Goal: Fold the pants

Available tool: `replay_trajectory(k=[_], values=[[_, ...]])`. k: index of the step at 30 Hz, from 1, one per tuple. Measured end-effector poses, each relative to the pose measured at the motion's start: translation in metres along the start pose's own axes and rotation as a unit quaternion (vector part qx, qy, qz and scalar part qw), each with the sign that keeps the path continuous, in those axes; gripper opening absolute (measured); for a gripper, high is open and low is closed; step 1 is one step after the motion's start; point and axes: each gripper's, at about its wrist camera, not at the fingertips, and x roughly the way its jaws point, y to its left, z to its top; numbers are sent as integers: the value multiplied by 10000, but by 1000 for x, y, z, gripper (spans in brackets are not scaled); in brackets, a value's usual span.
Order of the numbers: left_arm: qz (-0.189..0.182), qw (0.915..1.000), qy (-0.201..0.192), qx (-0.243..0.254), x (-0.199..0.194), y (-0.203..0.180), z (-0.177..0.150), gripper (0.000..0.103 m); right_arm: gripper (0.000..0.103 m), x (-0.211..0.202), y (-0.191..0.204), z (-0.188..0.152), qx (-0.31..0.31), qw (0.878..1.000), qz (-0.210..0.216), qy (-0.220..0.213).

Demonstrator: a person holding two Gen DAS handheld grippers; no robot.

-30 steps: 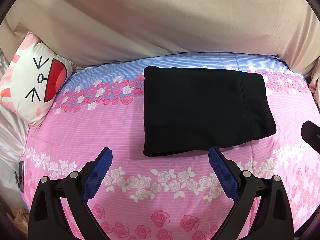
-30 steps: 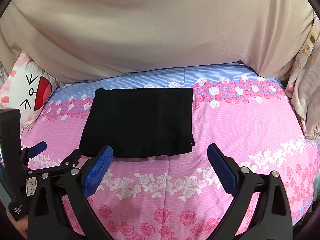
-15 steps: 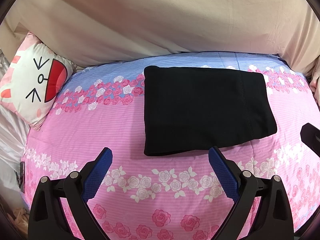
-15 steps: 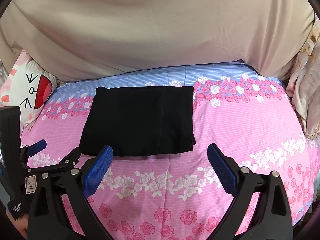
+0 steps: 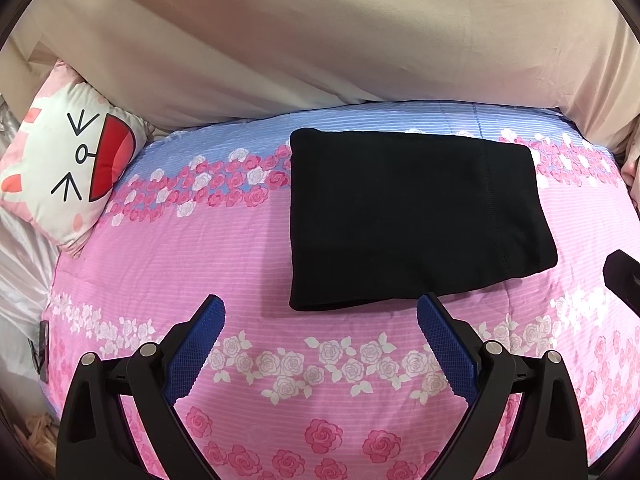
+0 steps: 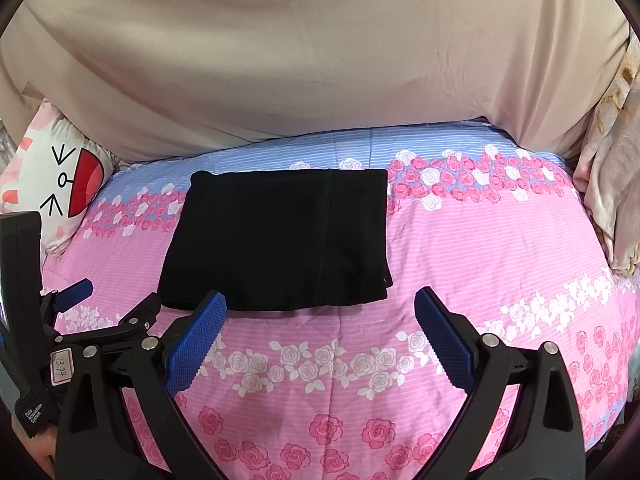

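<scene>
Black pants (image 5: 412, 216) folded flat on the floral bedspread (image 5: 248, 260), layers underneath hidden. Left gripper (image 5: 320, 320) and right gripper (image 6: 320, 312) just short of the near edge, jaws wide apart, empty. Cat cushion (image 5: 68, 164) partly cut off, possibly leaning.

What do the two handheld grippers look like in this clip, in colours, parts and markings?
Both the left gripper and right gripper have black angular plastic frames with silver pivot bolts and blue textured finger pads. In the right wrist view, the left unit's body carries a white label handwritten "1314" and small white printing.
</scene>
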Motion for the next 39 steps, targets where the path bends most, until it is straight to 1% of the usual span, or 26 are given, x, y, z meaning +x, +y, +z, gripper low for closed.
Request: replay_trajectory(k=[17,27,30,32,34,36,37,39], values=[[-11,10000,56,12,8,1,0,95,93,9,-5,-2,20,9999,-25,108],[11,9997,227,24,26,7,-2,95,93,30,-27,-7,267,9988,-144,393],[-20,9997,243,56,30,7,0,95,93,33,-28,-5,257,9987,-55,431],[-42,9997,206,137,31,6,2,95,93,33,-27,-2,151,9992,19,368],[-40,9997,169,158,33,6,4,95,93,34,-26,3,9,9996,14,282],[-144,9997,153,77,36,8,6,95,93,42,-28,9,-58,9993,-35,363],[-187,9997,150,15,37,10,8,95,93,45,-33,13,77,9991,13,419],[-142,9998,139,-58,39,11,10,95,94,47,-43,17,389,9980,336,368]])
